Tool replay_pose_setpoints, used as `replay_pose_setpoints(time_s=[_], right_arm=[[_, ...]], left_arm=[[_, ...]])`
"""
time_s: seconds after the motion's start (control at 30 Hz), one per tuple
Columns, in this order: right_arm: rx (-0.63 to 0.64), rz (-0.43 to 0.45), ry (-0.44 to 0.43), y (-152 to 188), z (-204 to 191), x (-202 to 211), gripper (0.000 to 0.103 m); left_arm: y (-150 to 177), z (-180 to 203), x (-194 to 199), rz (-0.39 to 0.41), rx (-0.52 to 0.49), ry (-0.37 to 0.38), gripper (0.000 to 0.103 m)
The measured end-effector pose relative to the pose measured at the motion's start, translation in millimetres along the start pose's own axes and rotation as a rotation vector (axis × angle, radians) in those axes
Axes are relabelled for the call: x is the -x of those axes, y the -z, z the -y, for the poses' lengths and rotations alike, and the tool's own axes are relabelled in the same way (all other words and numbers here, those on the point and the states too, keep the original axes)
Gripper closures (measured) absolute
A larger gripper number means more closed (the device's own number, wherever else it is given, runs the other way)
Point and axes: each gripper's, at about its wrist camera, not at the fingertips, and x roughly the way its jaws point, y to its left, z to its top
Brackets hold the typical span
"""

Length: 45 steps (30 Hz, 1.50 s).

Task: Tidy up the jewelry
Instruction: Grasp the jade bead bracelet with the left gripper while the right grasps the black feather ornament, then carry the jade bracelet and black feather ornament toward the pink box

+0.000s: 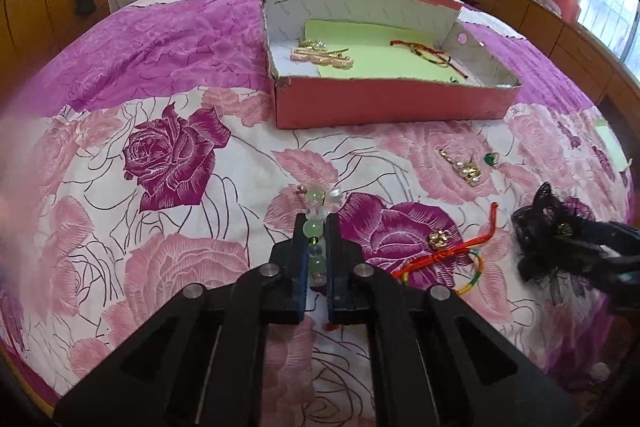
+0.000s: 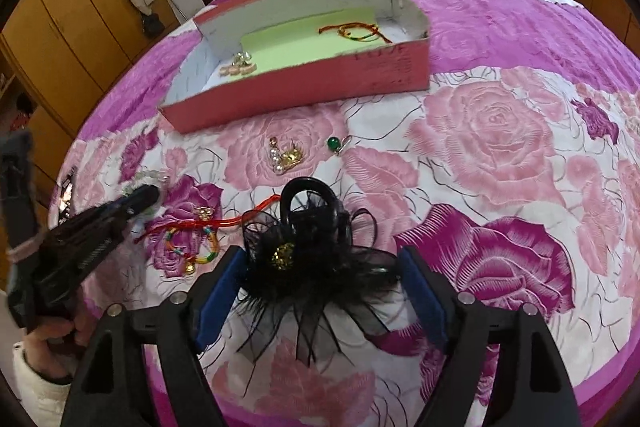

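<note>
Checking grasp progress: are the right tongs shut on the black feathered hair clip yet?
Open. The right tongs straddle the black hair clip; both blue pads stand wide apart, with gaps beside the clip's body, only feathers brushing them.

One pink box (image 1: pixel 384 103) is sitting on one bedspread (image 1: pixel 120 75). Two string bracelets are showing: one inside (image 1: pixel 430 51), one outside (image 1: pixel 444 259). One bead bracelet (image 1: pixel 316 227), one black hair clip (image 2: pixel 316 247), one green-stone earring (image 2: pixel 335 143) are lying outside.

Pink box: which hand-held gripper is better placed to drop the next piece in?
Left. The left hand-held gripper is shut on the green bead bracelet, ready to carry to the pink box. The right hand-held gripper is open, only straddling the black feathered hair clip on the bedspread.
</note>
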Motion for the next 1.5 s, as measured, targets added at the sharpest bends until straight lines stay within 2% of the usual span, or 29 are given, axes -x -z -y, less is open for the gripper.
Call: replay_pose_setpoints(time_s=[0.27, 0.33, 0.37, 0.53, 1.5], right_arm=[[0.062, -0.006, 0.050, 2.1, -6.6, -14.9, 0.022], [0.073, 0.002, 0.068, 2.5, -6.7, -14.4, 0.032], [0.073, 0.005, 0.073, 2.4, -5.6, -14.0, 0.034], [0.043, 0.017, 0.030, 1.9, 3.0, -8.7, 0.038], [0.020, 0.191, -0.132, -28.7, 23.7, 34.4, 0.038]], left_arm=[[-2.2, -1.3, 3.0, 0.006, 0.012, 0.032, 0.103], [-1.3, -1.0, 3.1, 0.004, 0.012, 0.034, 0.103], [-1.7, -0.3, 3.2, 0.004, 0.011, 0.033, 0.103], [-4.5, 2.8, 5.7, 0.004, 0.011, 0.041, 0.103], [-41.6, 25.6, 39.1, 0.079, 0.001, 0.057, 0.103]])
